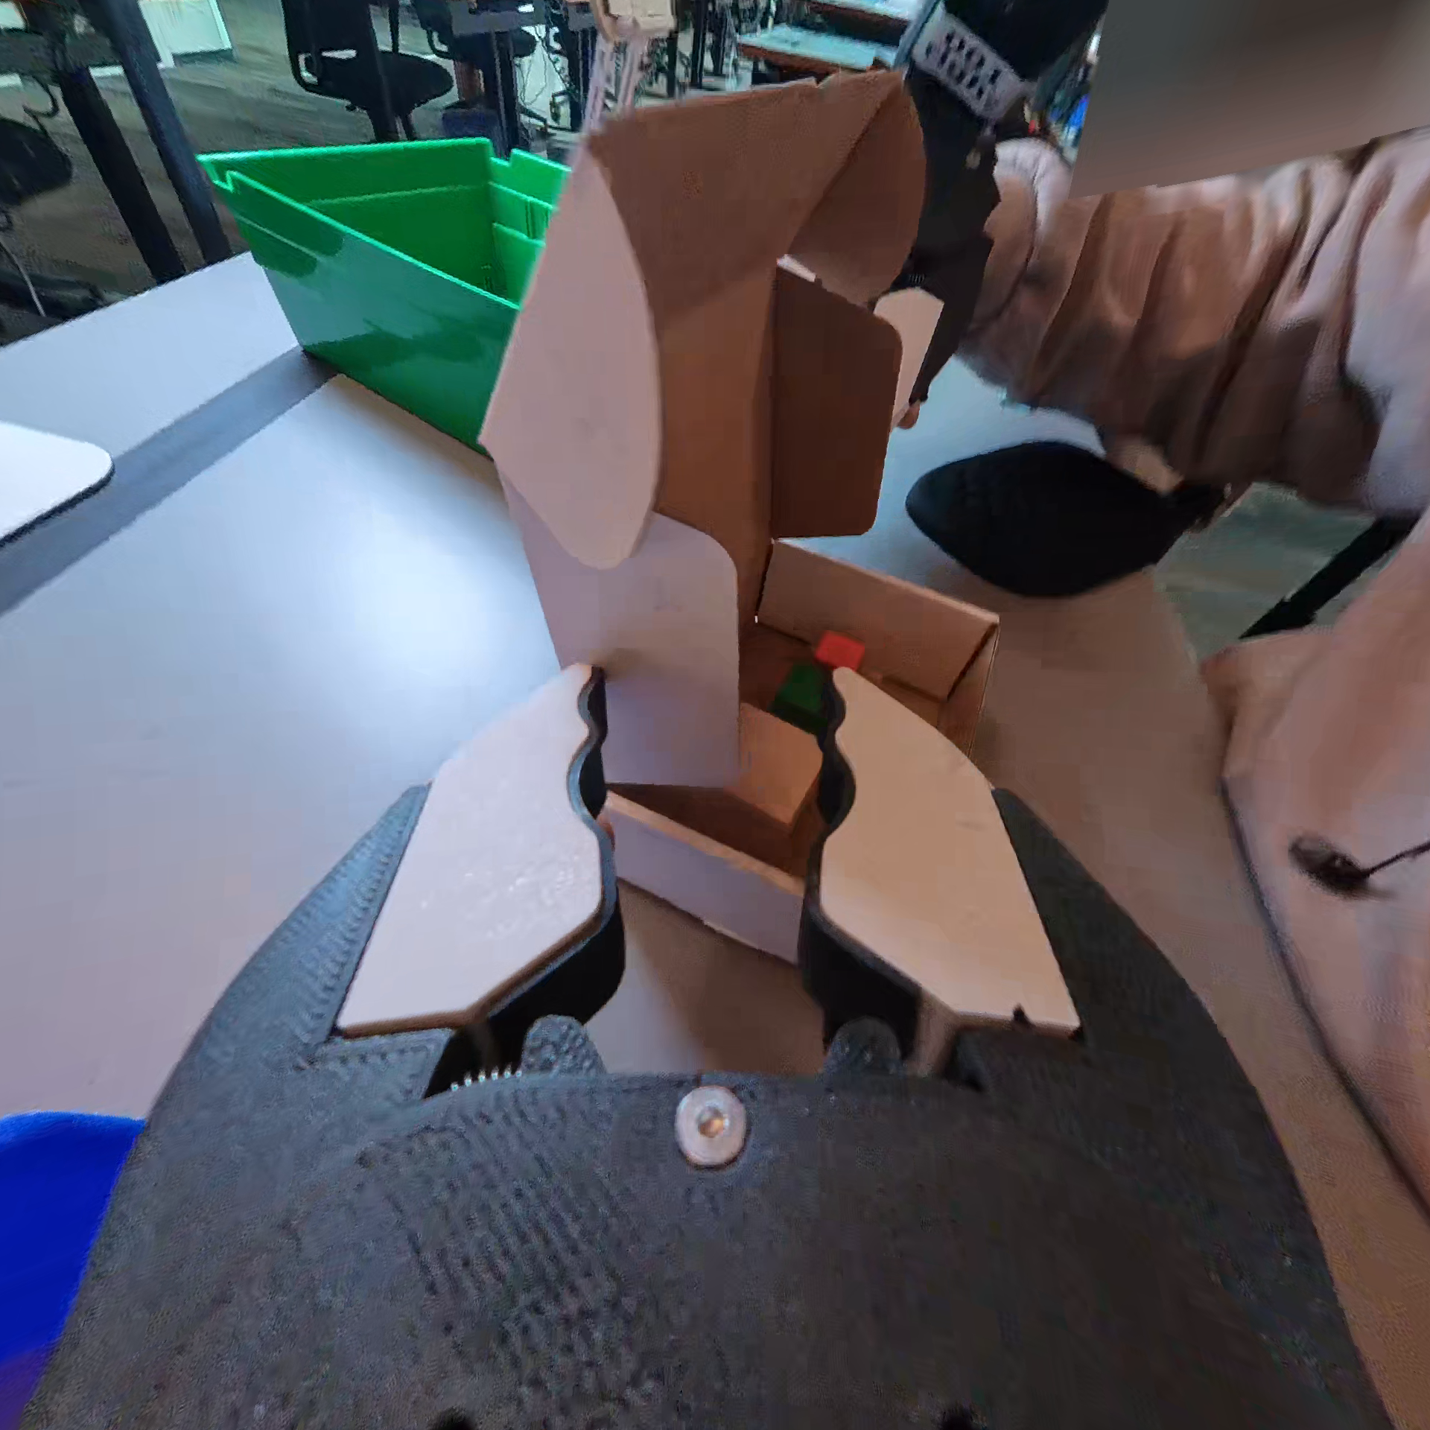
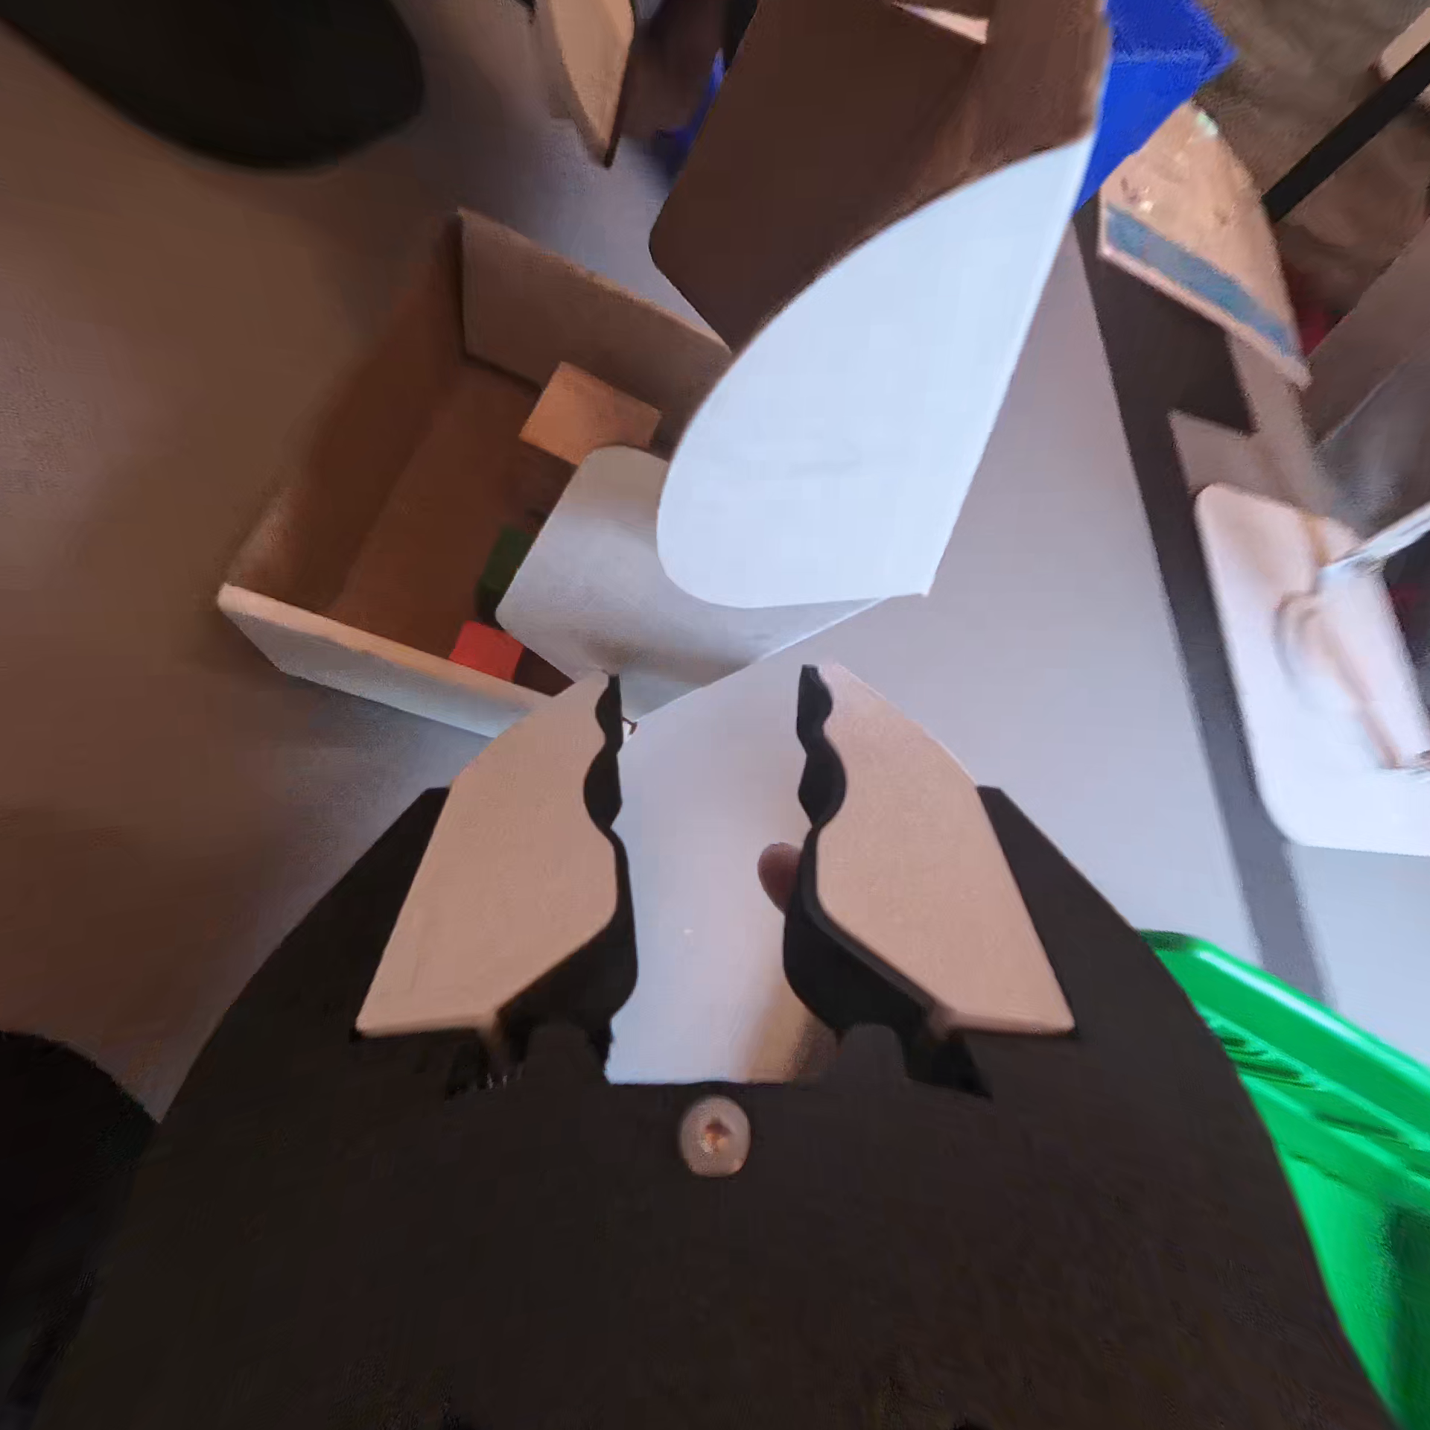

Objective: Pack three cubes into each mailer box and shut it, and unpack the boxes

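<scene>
An open white mailer box [image 1: 696, 874] stands on the grey table with its lid [image 1: 696, 232] raised upright. Inside lie a red cube [image 1: 841, 648], a green cube [image 1: 801, 691] and a plain wooden cube [image 1: 778, 766]. My left gripper [image 1: 712, 696] is open at the box's near end, its left fingertip against a white side flap. My right gripper [image 2: 708, 689] is open against the lid's white outer face [image 2: 836, 464]; in the left wrist view it [image 1: 948, 309] is behind the lid's top. The right wrist view looks down on the box [image 2: 348, 658], red cube [image 2: 484, 650], green cube [image 2: 504, 553] and wooden cube [image 2: 588, 414].
A green bin [image 1: 387, 294] stands behind the box, and also shows in the right wrist view [image 2: 1315, 1122]. A blue bin [image 1: 46, 1238] is at my near left. A white stand base [image 2: 1315, 658] sits across a dark table gap. A person's beige sleeve [image 1: 1199, 309] reaches in from the right.
</scene>
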The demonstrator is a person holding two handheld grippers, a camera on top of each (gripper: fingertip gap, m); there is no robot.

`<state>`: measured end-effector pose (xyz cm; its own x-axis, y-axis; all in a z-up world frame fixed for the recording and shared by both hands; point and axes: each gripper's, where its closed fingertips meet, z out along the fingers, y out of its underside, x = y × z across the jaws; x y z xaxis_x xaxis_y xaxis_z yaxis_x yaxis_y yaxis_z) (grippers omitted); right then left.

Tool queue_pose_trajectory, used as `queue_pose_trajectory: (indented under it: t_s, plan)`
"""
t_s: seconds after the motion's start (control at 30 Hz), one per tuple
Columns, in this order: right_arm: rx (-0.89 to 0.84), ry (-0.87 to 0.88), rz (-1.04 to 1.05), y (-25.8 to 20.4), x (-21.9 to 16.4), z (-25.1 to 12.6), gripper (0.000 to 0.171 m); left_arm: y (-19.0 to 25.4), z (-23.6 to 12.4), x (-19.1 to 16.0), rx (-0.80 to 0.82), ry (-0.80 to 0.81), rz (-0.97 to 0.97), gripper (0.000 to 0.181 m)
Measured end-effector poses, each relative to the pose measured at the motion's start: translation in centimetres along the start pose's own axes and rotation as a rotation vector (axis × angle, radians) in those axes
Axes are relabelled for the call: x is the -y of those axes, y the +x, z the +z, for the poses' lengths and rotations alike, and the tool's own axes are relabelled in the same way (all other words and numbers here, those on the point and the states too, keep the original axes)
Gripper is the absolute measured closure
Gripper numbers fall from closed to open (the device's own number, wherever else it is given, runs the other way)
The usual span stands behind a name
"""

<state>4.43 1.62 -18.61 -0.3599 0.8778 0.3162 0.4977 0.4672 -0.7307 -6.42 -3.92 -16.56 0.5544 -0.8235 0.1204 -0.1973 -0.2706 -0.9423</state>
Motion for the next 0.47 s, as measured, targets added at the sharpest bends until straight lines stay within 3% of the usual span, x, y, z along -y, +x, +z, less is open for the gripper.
queue_pose_trajectory:
  t_s: [0.03, 0.17, 0.3, 0.47]
  plan:
    - [-0.037, -0.031, -0.089, -0.4, 0.2, -0.1, 0.130, 0.5, -0.2, -0.4, 0.006, -0.025, 0.054, 0.133]
    - [-0.182, -0.197, -0.456, -1.8, 0.1, -0.3, 0.138, 3.6, -0.9, -2.5, -0.008, -0.136, 0.271, 0.144]
    - [-0.279, -0.286, -0.663, -2.4, -0.7, 0.2, 0.145, 6.1, -0.5, -5.6, -0.051, -0.297, 0.371, 0.142]
    - [-0.279, -0.247, -0.540, -2.2, -0.4, -1.7, 0.133, 6.2, -2.4, -4.8, -0.037, -0.271, 0.346, 0.130]
